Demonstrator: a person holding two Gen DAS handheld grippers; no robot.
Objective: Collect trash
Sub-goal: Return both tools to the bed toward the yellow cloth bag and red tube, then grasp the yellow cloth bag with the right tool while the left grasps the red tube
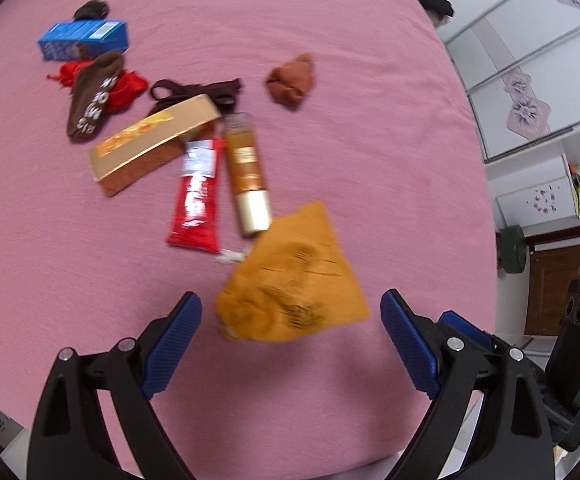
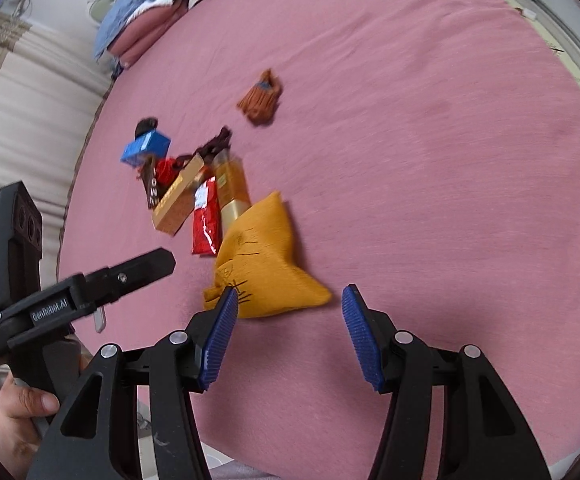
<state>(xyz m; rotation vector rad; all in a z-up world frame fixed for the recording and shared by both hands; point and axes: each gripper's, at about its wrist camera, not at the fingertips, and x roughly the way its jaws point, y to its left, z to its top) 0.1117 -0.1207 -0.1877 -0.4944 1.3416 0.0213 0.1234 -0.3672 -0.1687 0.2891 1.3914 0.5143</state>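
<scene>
- Clearly, left gripper has jaws spread wide, nothing between the blue pads; it hangs above the pink bedspread, touching nothing.
- Right gripper sits abt half open, also empty; its left pad overlaps the near corner of the yellow pouch in the right wrist view, contact can't be told.
- Yellow pouch lies just beyond the left gripper's fingertips, at 12 o'clock from it.
- Trash pile sits past the pouch, toward 11 o'clock in the left wrist view: gold-capped tube touching the pouch edge, red wrapper alongside the tube, tan flat box w/ orange print lying partly over the wrapper's far end.
- Further at 10 o'clock: brown sock w/ white lettering over a red cloth, blue carton behind them, dark strap behind the tan box.
- Rust-brown balled cloth lies apart at 12 o'clock, clear of the pile.
- Both grippers point steeply down at the bed; frames are motion-blurred.
- Left gripper's body shows at 8 o'clock in the right wrist view, a person's hand wrapped round its handle.
</scene>
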